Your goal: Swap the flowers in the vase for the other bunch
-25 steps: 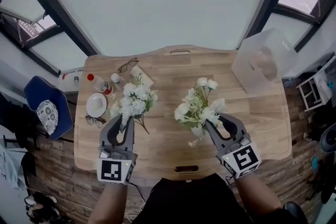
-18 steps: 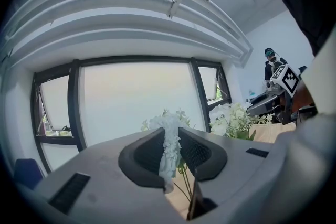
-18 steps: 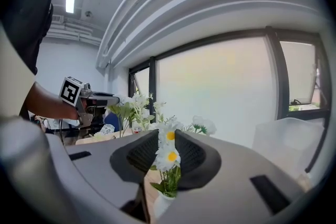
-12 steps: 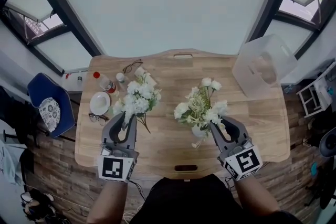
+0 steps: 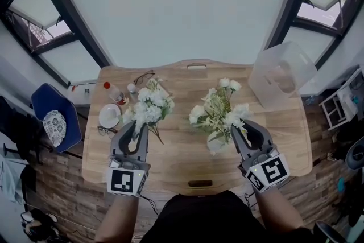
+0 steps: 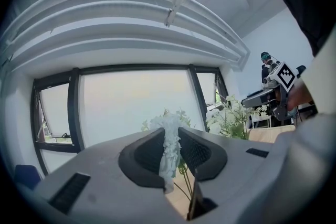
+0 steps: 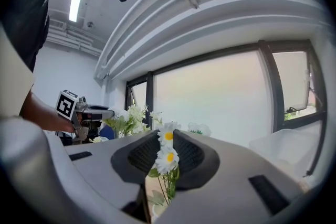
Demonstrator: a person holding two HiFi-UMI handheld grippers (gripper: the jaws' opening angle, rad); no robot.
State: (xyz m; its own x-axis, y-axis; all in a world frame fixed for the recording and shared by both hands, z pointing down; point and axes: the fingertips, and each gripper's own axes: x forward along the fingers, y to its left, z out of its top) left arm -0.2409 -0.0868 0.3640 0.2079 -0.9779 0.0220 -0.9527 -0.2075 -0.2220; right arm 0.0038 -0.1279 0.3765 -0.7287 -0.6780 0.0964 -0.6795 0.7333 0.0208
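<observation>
My left gripper (image 5: 138, 129) is shut on a bunch of white flowers (image 5: 149, 108), held above the left half of the wooden table (image 5: 182, 165). In the left gripper view the white blooms (image 6: 169, 144) are squeezed between the pads of that gripper (image 6: 170, 136). My right gripper (image 5: 238, 132) has just been closing on a green bunch with white blooms (image 5: 219, 111), whose stems reach down to a pale vase (image 5: 215, 145). In the right gripper view two daisies (image 7: 168, 157) sit pinched between the pads of this gripper (image 7: 167, 149).
A clear plastic box (image 5: 281, 74) stands at the table's back right. At the left are a white dish (image 5: 107, 115), a red-capped bottle (image 5: 114, 94) and two pairs of glasses (image 5: 142, 77). A blue chair (image 5: 54, 119) stands beyond the left edge.
Both grippers have risen a little with their bunches. The right gripper's jaws have narrowed on the green bunch, which now stands higher over the vase.
</observation>
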